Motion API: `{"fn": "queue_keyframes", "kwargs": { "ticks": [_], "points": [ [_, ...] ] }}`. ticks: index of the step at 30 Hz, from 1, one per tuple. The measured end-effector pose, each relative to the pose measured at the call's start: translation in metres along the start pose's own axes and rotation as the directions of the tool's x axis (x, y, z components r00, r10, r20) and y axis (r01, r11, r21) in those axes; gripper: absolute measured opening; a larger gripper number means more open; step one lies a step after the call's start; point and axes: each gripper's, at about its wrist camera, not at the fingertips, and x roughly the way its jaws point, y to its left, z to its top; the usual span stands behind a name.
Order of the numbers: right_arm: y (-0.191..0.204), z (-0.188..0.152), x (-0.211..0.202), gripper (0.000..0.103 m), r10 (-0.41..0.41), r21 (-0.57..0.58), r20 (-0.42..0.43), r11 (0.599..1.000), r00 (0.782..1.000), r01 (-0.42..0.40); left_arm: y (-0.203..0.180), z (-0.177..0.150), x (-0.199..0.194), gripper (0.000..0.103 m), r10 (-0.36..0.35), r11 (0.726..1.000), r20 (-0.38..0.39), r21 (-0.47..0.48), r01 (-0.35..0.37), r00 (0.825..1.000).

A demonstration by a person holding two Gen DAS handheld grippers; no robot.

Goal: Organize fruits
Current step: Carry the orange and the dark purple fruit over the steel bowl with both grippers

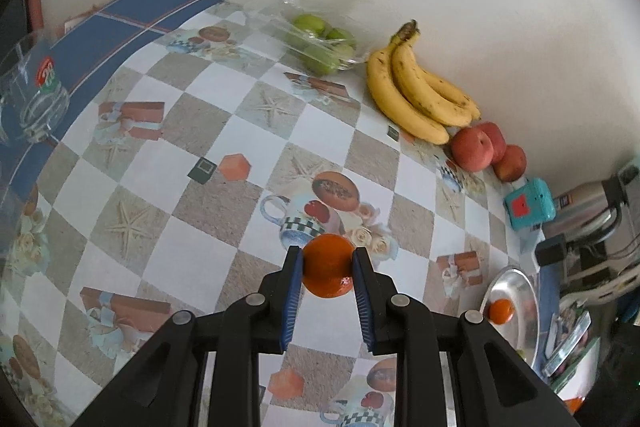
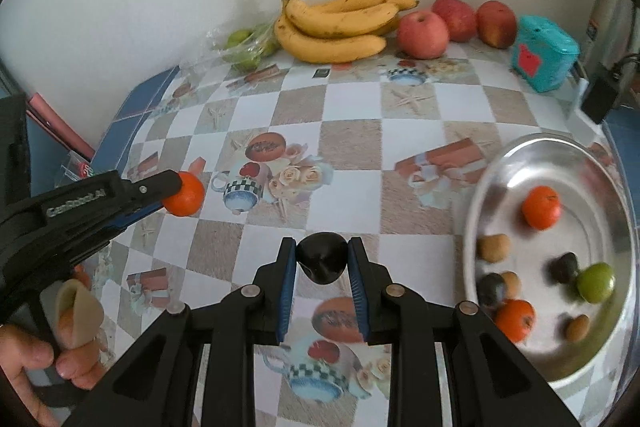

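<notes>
Silver bowl (image 2: 500, 163): two oranges (image 2: 541, 207).

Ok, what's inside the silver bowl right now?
In the silver bowl lie two oranges, one green fruit, two dark fruits and three small brown ones. They blur, and the near rim hides part of the bottom.

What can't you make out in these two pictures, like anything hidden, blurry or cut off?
- Metal plate, left wrist view: far half cut off, only one orange shows.
- Small brown fruits in it, right wrist view: too blurred to identify.
- Green fruits, right wrist view: half hidden behind bananas and crinkled plastic.
</notes>
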Motion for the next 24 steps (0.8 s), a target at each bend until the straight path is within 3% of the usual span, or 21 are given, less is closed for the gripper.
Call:
{"fn": "queue_keyframes", "kwargs": {
  "ticks": [15,24],
  "points": [
    [-0.056,-0.013,-0.017,0.027,0.006,0.112,-0.002,0.994,1.000,-0.006,-0.057,-0.021,0.002,0.027,-0.022,0.993,-0.035,0.116,0.026,0.999],
    [-0.132,-0.017,-0.025,0.027,-0.115,0.283,-0.009,0.952,0.993,0.113,-0.101,-0.043,0.012,0.027,-0.063,0.975,-0.093,0.207,0.081,0.994]
  ]
}}
